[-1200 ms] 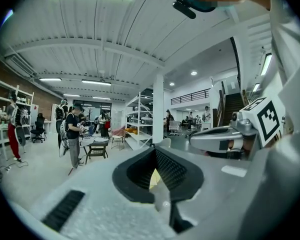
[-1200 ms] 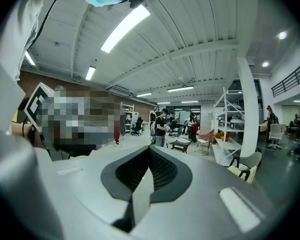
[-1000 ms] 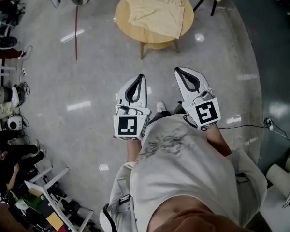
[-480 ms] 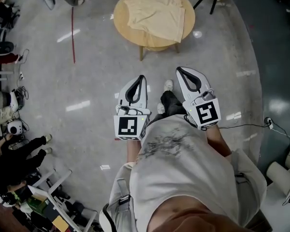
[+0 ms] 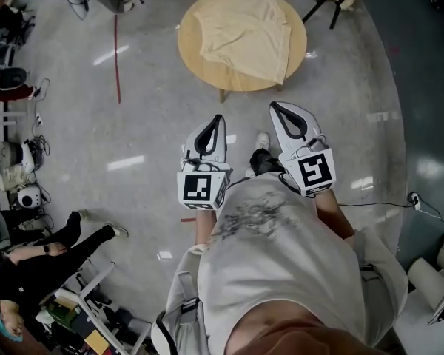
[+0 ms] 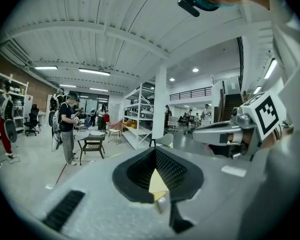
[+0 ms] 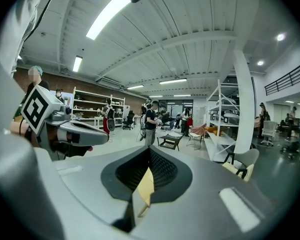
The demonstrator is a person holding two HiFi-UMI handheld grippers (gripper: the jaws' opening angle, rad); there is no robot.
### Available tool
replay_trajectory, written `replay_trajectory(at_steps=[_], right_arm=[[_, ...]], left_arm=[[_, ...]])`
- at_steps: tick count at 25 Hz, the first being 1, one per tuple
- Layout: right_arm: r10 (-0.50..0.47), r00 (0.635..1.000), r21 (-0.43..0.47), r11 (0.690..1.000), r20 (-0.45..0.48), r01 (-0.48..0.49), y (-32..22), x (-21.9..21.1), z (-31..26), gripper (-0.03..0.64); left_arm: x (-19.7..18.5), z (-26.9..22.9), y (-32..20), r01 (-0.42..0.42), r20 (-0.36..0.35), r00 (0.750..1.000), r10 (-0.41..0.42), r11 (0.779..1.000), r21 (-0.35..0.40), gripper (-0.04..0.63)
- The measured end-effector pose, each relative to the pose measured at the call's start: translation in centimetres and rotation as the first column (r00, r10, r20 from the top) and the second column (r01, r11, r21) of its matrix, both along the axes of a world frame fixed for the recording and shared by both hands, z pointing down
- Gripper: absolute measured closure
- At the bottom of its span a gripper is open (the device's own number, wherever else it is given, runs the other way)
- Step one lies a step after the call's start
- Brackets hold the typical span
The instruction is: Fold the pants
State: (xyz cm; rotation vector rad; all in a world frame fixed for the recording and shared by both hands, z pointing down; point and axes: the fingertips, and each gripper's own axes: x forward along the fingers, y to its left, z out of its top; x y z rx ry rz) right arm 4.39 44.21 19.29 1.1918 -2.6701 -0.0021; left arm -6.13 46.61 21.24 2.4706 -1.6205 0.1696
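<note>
Our left tongs (image 5: pixel 217 118) and right tongs (image 5: pixel 275 107) were closed and empty. Crumpled beige pants (image 5: pixel 244 32) hid the round wooden tabletop's (image 5: pixel 186 46) right edge.

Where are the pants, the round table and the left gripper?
pants (image 5: pixel 244 32), head view, middle of the cream cloth.
round table (image 5: pixel 187 44), head view, bare wooden top at left.
left gripper (image 5: pixel 218 118), head view, tip of its shut jaws.

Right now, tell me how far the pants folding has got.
Nothing looks folded: the beige pants lie loosely spread on the round wooden table. In hand: nothing; the left gripper and right gripper are shut and empty, short of the table. Left: reach, grasp, fold.
</note>
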Motion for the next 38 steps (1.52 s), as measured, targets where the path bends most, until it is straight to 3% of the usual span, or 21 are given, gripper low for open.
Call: replay_trajectory(at_steps=[9,22,38], right_arm=[[-0.020,1.000,-0.036,0.999,0.014,0.021,-6.7,1.0,0.9,0.609],[-0.011,0.999,-0.079,0.997,-0.034,0.009,-12.3,3.7,3.8,0.609],[0.073,0.995,-0.096,0.992,-0.075,-0.080,-19.4,0.0,4.9,0.609]], left_arm=[[1.3,0.2,-7.1,0.004,0.029,1.000,-0.004,1.000,-0.011,0.588],[2.4,2.2,-12.5,0.011,0.058,0.998,-0.008,0.998,-0.059,0.588],[-1.3,4.1,-20.0,-0.099,0.012,0.995,0.100,0.991,-0.086,0.588]])
